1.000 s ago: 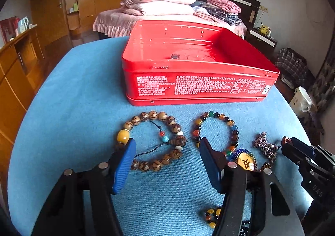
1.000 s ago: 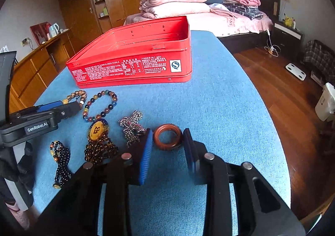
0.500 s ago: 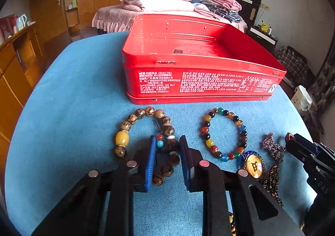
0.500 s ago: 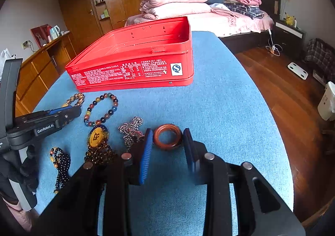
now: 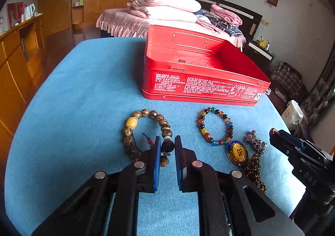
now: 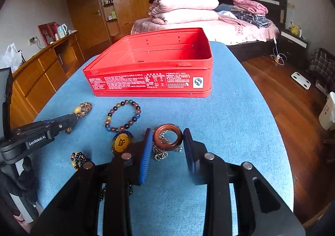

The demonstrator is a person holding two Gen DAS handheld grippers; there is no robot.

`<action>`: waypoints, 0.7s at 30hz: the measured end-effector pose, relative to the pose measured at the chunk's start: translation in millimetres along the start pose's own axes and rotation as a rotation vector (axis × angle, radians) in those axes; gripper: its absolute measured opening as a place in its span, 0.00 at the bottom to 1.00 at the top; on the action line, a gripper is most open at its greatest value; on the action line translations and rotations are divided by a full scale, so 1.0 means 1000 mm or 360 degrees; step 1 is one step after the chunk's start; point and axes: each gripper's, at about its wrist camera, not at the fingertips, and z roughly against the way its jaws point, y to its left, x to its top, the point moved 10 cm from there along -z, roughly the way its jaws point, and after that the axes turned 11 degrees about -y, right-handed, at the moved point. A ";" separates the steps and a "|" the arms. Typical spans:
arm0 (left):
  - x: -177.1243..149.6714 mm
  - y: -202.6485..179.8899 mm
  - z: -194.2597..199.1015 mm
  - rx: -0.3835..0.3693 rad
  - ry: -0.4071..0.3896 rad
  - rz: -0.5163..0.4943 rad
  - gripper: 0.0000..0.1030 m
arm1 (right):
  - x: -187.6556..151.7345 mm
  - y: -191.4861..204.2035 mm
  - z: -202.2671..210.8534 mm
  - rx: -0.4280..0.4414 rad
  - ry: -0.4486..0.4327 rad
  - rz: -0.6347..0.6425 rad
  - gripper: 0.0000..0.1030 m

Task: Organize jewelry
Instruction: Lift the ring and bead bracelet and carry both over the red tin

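An open red tin box (image 5: 205,87) stands at the back of the blue table; it also shows in the right wrist view (image 6: 150,83). My left gripper (image 5: 167,146) is shut on a dark bead of the brown wooden bead bracelet (image 5: 134,129). My right gripper (image 6: 167,137) is shut on a brown wooden ring (image 6: 167,137), held just above a silver chain (image 6: 160,153). A multicoloured bead bracelet (image 5: 215,129) lies between the grippers, also in the right wrist view (image 6: 123,115).
A yellow pendant on a dark bead necklace (image 5: 238,153) and a silver chain (image 5: 254,140) lie right of the coloured bracelet. A small black bead string (image 6: 78,159) lies near the front edge. The table drops off to a wooden floor (image 6: 293,98) on the right.
My left gripper has closed on the brown bracelet and shifted it left. My right gripper has lifted the wooden ring and moved it left over the silver chain.
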 end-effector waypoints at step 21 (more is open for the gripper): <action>0.031 -0.008 0.019 -0.0099 -0.0135 0.0054 0.13 | 0.027 0.026 0.003 0.0057 -0.0074 0.0050 0.28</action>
